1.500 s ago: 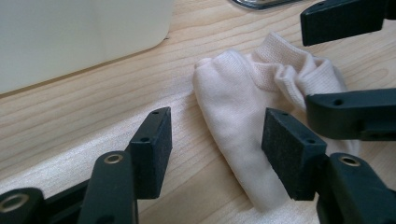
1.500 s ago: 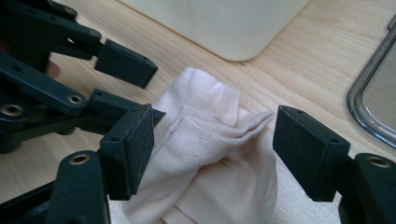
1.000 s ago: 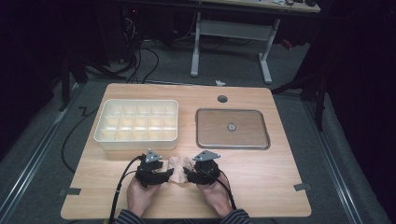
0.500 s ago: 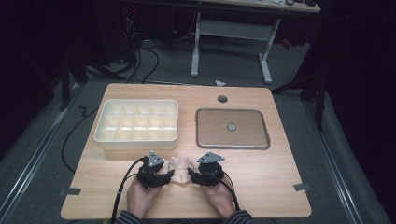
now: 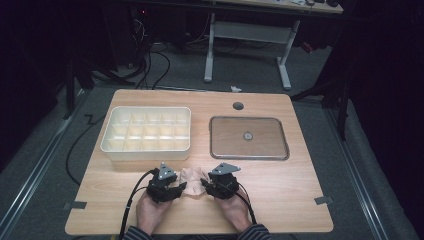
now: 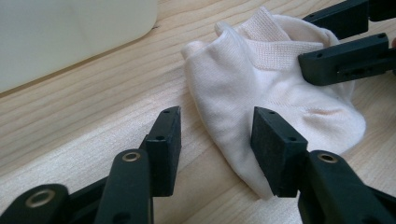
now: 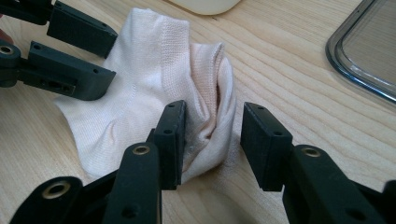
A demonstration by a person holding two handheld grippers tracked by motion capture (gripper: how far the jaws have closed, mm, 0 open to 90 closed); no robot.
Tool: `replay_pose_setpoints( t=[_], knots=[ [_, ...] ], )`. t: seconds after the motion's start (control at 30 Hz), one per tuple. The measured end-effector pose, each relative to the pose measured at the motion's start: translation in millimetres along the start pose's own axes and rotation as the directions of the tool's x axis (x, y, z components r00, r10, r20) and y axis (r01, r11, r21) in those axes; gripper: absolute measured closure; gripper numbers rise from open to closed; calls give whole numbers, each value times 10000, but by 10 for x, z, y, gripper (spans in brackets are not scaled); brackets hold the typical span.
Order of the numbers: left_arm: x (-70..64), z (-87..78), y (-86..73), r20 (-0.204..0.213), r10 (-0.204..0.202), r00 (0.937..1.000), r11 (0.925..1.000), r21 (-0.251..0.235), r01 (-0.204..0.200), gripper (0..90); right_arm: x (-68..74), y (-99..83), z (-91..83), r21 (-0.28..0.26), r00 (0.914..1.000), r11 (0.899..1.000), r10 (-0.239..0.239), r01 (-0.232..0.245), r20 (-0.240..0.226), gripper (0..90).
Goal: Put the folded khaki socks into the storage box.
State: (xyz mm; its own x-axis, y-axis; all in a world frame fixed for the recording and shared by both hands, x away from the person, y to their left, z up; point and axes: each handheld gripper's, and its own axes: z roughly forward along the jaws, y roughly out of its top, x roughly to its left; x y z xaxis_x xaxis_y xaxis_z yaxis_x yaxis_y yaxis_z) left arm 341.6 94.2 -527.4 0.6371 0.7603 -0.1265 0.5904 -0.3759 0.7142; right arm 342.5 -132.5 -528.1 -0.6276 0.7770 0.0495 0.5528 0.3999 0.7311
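A pale cream ankle sock lies crumpled on the wooden table near its front edge, between my two grippers. My left gripper sits just left of it. In the left gripper view its jaws are open, with the sock's rounded end lying partly between them. My right gripper sits just right of the sock. In the right gripper view it is open around a bunched fold of the sock. Each gripper view also shows the other gripper on the sock's far side.
A white compartment tray stands behind the left gripper, and its wall is close by. A shallow metal tray with a small knob lies at the back right, its rim near the right gripper. A cable hole sits farther back.
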Motion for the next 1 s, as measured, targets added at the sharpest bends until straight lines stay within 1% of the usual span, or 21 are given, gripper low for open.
replay_pose_setpoints(
  t=[0.03, 0.17, 0.23, 0.33, 0.37, 0.4, 0.43, 0.47, 0.5, 0.53, 0.57, 0.6, 0.63, 0.7, 0.73, 0.83, 0.87, 0.9, 1.0],
  knots=[
    [-2, 0, 2, 16, -54, 10000, 10000, 6, 54, 539, -10, 0, 4, -31, 10000, 10000, -50, 50, -26, 599],
    [12, 4, 21, 121, -136, 9998, 9999, 88, 135, 543, -28, 6, 0, -20, 9996, 9997, 256, -257, -109, 555],
    [31, -5, 28, 240, -323, 9992, 9995, 80, 321, 538, -30, 11, -17, -77, 9992, 9992, 387, -388, -133, 540],
    [58, -55, 53, 507, -642, 9966, 9977, -190, 652, 529, -46, 24, -85, -363, 9979, 9974, 620, -627, -209, 536],
    [71, -76, 71, 557, -672, 9962, 9973, -247, 687, 525, -48, 30, -117, -505, 9975, 9964, 669, -679, -219, 545],
    [84, -93, 86, 595, -747, 9954, 9963, -375, 770, 521, -48, 41, -151, -592, 9974, 9959, 679, -691, -222, 578],
    [105, -105, 105, 678, -842, 9941, 9952, -437, 872, 520, -46, 51, -185, -724, 9977, 9953, 618, -636, -277, 607],
    [105, -105, 105, 678, -842, 9941, 9952, -437, 872, 515, -46, 51, -185, -724, 9977, 9953, 618, -636, -277, 607],
    [135, -111, 150, 678, -918, 9935, 9942, -498, 953, 512, -16, 73, -256, -988, 9983, 9936, 530, -553, -261, 662],
    [135, -111, 150, 678, -918, 9935, 9942, -498, 953, 511, -6, 80, -272, -1048, 9986, 9933, 455, -480, -257, 682],
    [165, -112, 199, 634, -935, 9936, 9935, -587, 972, 508, 18, 91, -290, -1088, 9990, 9934, 343, -372, -284, 706],
    [180, -111, 225, 653, -1026, 9926, 9926, -588, 1065, 507, 34, 96, -296, -1082, 9992, 9937, 261, -292, -304, 723],
    [180, -111, 225, 653, -1026, 9926, 9926, -588, 1065, 506, 60, 102, -299, -1025, 9992, 9945, 183, -219, -356, 740],
    [215, -96, 295, 752, -1173, 9902, 9904, -642, 1222, 506, 113, 112, -290, -955, 9989, 9954, -13, -32, -472, 769],
    [232, -88, 307, 896, -1303, 9874, 9883, -681, 1366, 507, 140, 114, -281, -908, 9984, 9959, -112, 62, -551, 781],
    [262, -26, 337, 982, -1468, 9843, 9877, -389, 1512, 510, 231, 117, -238, -720, 9971, 9970, -323, 273, -689, 806],
    [262, -26, 337, 982, -1468, 9843, 9877, -389, 1512, 510, 231, 117, -238, -720, 9971, 9970, -323, 273, -689, 806],
    [278, 10, 340, 1017, -1499, 9835, 9880, -227, 1529, 511, 293, 117, -198, -606, 9957, 9973, -468, 420, -802, 815],
    [290, 60, 322, 1062, -1658, 9804, 9860, 10, 1667, 516, 355, 104, -161, -493, 9945, 9971, -614, 574, -850, 821]
  ],
)
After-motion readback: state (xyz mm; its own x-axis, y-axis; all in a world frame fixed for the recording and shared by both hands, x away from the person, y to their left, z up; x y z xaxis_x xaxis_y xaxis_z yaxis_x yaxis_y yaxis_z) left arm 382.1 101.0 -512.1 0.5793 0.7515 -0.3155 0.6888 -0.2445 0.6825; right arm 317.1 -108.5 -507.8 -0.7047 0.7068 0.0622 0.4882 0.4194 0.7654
